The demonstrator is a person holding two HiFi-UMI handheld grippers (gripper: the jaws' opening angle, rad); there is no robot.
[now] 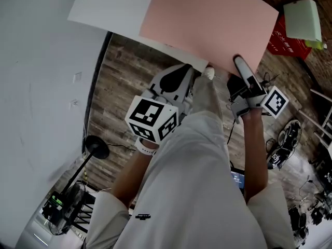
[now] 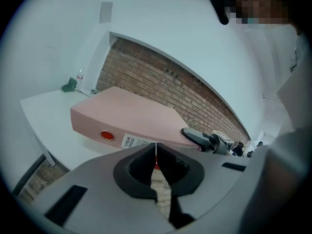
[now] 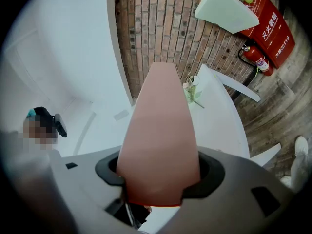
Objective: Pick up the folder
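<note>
The pink folder (image 1: pixel 207 19) hangs over the white table (image 1: pixel 104 9), and my right gripper (image 1: pixel 239 61) is shut on its near edge. In the right gripper view the folder (image 3: pixel 158 145) fills the space between the jaws of the right gripper (image 3: pixel 158 179) and runs away from the camera. The left gripper view shows the folder (image 2: pixel 131 116) from its spine side, with a red ring and a label on it, lifted above the table (image 2: pixel 48 116). My left gripper (image 1: pixel 187 71) sits below the folder's near-left corner. Its jaws (image 2: pixel 156 152) are closed together and I see nothing held between them.
A red fire-extinguisher box (image 1: pixel 282 38) and a pale green board (image 1: pixel 303 17) stand at the right by the brick wall. A small plant (image 3: pixel 192 94) sits on the table's far end. A black lamp (image 1: pixel 96 149) and cables lie on the wooden floor.
</note>
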